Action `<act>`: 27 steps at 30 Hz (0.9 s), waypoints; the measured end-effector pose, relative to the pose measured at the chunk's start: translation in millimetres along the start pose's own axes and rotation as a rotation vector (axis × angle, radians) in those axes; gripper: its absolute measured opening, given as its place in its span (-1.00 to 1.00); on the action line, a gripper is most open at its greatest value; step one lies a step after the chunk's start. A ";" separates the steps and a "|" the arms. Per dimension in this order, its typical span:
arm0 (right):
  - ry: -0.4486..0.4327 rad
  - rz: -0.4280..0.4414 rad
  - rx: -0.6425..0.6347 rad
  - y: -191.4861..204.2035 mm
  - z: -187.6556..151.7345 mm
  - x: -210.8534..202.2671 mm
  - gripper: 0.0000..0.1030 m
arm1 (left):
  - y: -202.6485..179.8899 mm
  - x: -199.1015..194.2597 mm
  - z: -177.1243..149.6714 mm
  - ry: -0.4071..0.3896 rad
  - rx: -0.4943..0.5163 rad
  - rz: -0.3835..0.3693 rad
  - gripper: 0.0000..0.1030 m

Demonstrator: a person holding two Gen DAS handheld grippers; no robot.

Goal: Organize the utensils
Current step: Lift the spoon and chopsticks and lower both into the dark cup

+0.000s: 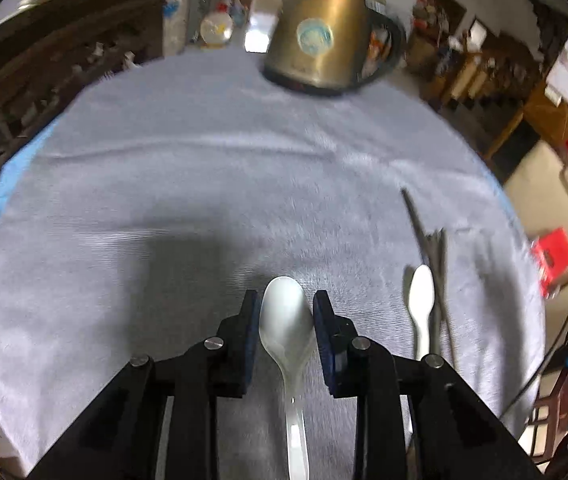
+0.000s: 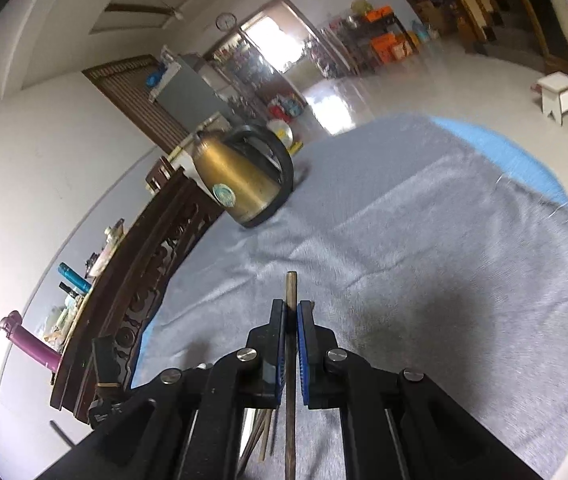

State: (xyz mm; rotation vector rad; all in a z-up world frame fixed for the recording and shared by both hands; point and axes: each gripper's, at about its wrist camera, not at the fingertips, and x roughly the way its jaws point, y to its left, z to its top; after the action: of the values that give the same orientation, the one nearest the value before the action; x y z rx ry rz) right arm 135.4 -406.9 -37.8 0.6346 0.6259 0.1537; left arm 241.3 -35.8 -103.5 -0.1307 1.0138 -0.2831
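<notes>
White ceramic soup spoon (image 1: 286, 316) between left gripper (image 1: 286, 308) pads, narrow gap, grip unclear; may slip. Right gripper (image 2: 292, 320) clamps thin dark chopstick (image 2: 292, 292). Both nearer camera than brass electric kettle (image 1: 320, 36) on grey-clothed counter (image 1: 203, 160).

The cloth (image 1: 219, 168) over the worktop is a matt grey fabric with a fine ribbed weave, a bit fuzzy looking. The spoon (image 1: 286, 320) between the left jaws is glossy white, ceramic or hard plastic, can't tell which. Second spoon (image 1: 421, 296) off to the right of those jaws has the same shiny white finish. Left gripper (image 1: 286, 336) is matt black plastic with bright metal pins and dark blue pads. The chopstick (image 2: 291, 292) between the right jaws looks like dull brown wood. The kettle (image 2: 235, 180) beyond the jaws is brushed brass-toned metal, satin sheen, with a glossy black plastic handle and base. Floor (image 2: 424, 80) is polished and reflective.
</notes>
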 end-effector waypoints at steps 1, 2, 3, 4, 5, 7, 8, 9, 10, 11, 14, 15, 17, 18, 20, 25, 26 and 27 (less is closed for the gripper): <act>-0.019 -0.003 -0.009 4.0 -1.2 -7.6 -0.87 | 2.4 -11.2 -2.2 -0.025 -0.020 -0.004 -0.46; -0.039 -0.008 -0.020 8.6 -2.9 -15.4 -0.87 | 4.4 -23.1 -4.1 -0.053 -0.039 -0.009 -0.46; -0.072 -0.016 -0.041 16.6 -6.2 -27.7 -0.87 | 6.3 -33.8 -7.2 -0.079 -0.053 -0.014 -0.46; -0.092 -0.019 -0.052 21.5 -8.8 -35.2 -0.87 | 8.9 -48.9 -11.2 -0.116 -0.071 -0.020 -0.46; -0.120 -0.022 -0.066 28.6 -12.9 -45.8 -0.87 | 11.1 -62.0 -15.6 -0.148 -0.083 -0.020 -0.46; -0.168 -0.039 -0.093 40.3 -20.4 -61.5 -0.87 | 14.1 -85.1 -21.5 -0.203 -0.108 -0.024 -0.46; -0.191 -0.054 -0.108 45.4 -24.0 -68.6 -0.87 | 16.1 -96.2 -22.9 -0.231 -0.122 -0.024 -0.46; -0.218 -0.074 -0.124 51.3 -28.9 -76.4 -0.87 | 16.5 -108.3 -26.4 -0.258 -0.133 -0.025 -0.46; -0.248 -0.093 -0.134 57.0 -34.3 -85.2 -0.87 | 15.7 -120.8 -31.9 -0.287 -0.139 -0.030 -0.46; -0.274 -0.105 -0.138 61.5 -39.3 -93.5 -0.87 | 12.5 -129.3 -34.7 -0.303 -0.140 -0.033 -0.46; -0.326 -0.129 -0.142 70.0 -46.7 -109.8 -0.87 | 3.8 -159.0 -46.1 -0.361 -0.135 -0.051 -0.45; -0.348 -0.144 -0.148 74.1 -49.4 -117.6 -0.87 | 1.7 -166.8 -48.7 -0.377 -0.134 -0.061 -0.45; -0.363 -0.153 -0.159 80.4 -50.0 -127.5 -0.87 | -6.0 -183.8 -56.8 -0.413 -0.122 -0.086 -0.45; -0.367 -0.156 -0.164 82.4 -50.0 -131.9 -0.87 | -9.7 -188.6 -58.6 -0.423 -0.114 -0.099 -0.45; -0.382 -0.168 -0.185 89.8 -50.9 -143.1 -0.87 | -14.8 -203.5 -64.9 -0.440 -0.104 -0.132 -0.45; -0.396 -0.177 -0.242 112.5 -54.7 -173.3 -0.87 | -29.5 -227.7 -75.5 -0.494 -0.078 -0.176 -0.45; -0.396 -0.175 -0.252 116.2 -55.2 -178.2 -0.87 | -33.0 -231.6 -77.3 -0.502 -0.069 -0.182 -0.45; -0.396 -0.174 -0.259 119.4 -56.5 -182.4 -0.87 | -36.5 -234.9 -79.8 -0.511 -0.062 -0.187 -0.45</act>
State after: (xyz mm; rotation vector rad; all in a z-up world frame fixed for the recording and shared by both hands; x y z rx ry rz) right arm -38.8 -340.8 88.8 0.3428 0.2692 -0.0542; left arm 50.6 0.0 55.3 -0.3374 0.5029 -0.3656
